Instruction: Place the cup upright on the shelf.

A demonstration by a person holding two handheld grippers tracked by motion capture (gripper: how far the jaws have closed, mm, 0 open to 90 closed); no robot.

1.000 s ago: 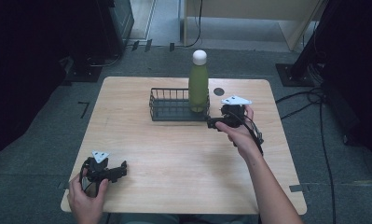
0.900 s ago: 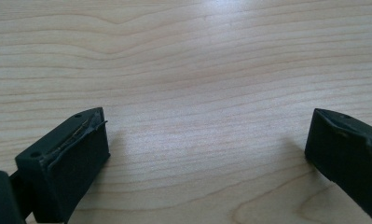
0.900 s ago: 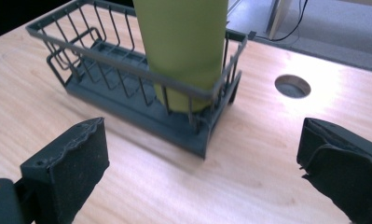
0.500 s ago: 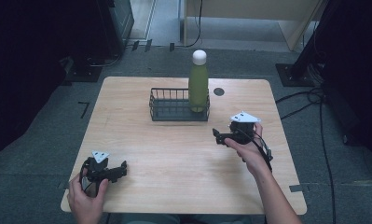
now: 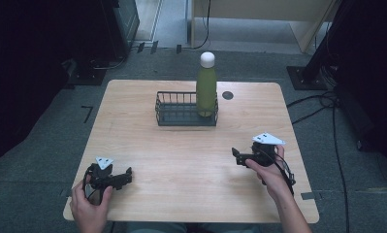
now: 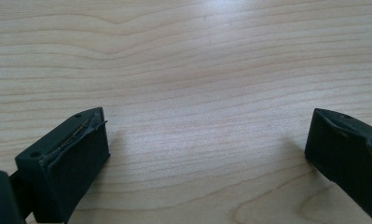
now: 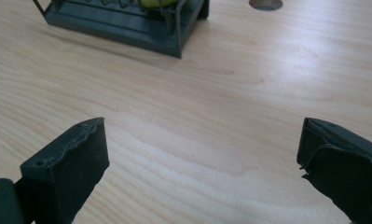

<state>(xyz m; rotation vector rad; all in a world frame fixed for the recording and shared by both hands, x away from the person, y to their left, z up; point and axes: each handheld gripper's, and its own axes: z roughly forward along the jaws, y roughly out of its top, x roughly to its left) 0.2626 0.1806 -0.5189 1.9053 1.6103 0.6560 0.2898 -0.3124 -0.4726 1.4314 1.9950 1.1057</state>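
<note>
Two released tongs, left and right, rest empty on the tabletop. Green bottle stands in the wire basket; the placing looks finished.

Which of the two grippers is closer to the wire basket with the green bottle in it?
The right gripper, nearer the dark wire basket holding the green bottle; the left gripper sits by the table's near edge.
</note>
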